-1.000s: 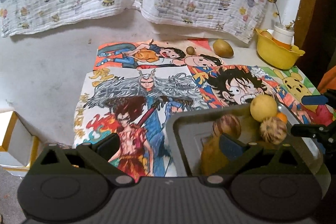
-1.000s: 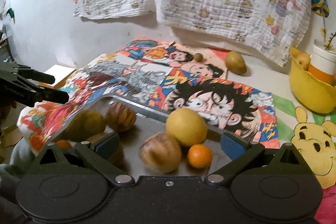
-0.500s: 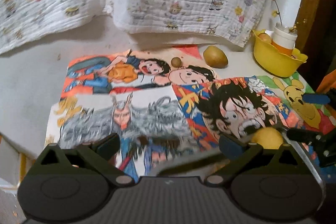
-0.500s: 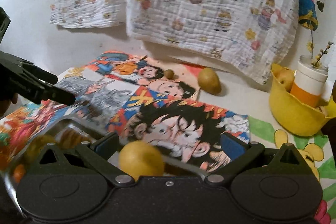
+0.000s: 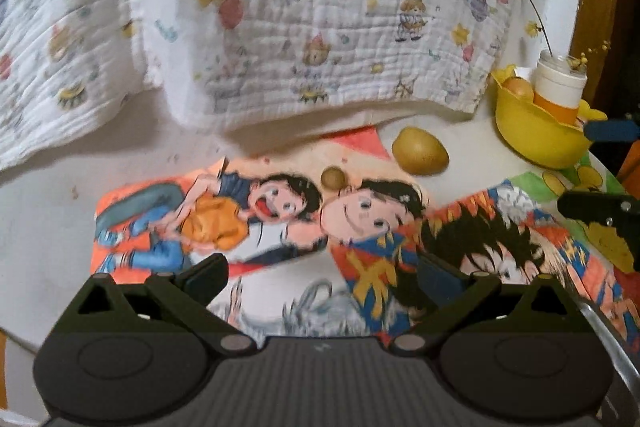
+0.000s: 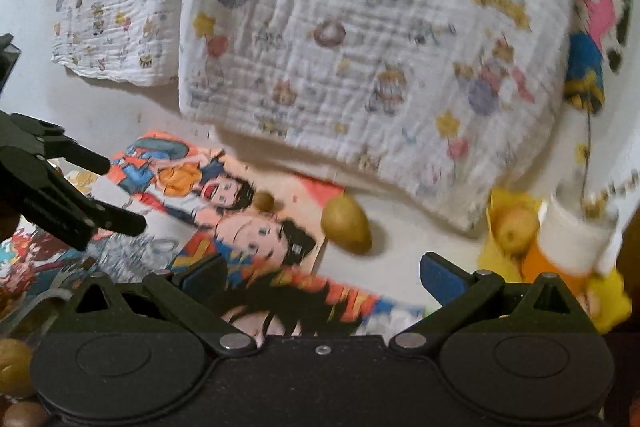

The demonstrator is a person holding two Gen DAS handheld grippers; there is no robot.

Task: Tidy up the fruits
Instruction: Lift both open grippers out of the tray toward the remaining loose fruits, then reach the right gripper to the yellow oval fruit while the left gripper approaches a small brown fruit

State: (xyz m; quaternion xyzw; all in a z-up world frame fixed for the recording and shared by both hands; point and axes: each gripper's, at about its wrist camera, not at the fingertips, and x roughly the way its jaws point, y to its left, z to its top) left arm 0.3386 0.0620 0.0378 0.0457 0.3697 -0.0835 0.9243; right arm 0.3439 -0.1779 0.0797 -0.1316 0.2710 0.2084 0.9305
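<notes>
— Can we read any writing or brand?
— None we can make out: only cartoon drawings on the glossy printed mat (image 5: 280, 211) over the tabletop (image 5: 48, 203), and small printed figures on the crinkled white muslin cloth (image 5: 320, 7) hanging behind.
— Where is the fruit?
— A smooth egg-shaped yellow fruit (image 5: 419, 150) lies near the tabletop's far edge, a small round brown one (image 5: 333, 177) just beside it. A yellow plastic bowl (image 5: 536, 135) at the far right corner holds another fruit and a white-and-orange cup.
— And our fingers?
— The left gripper (image 5: 322, 273) and right gripper (image 6: 322, 269) both stand spread wide, holding nothing.
</notes>
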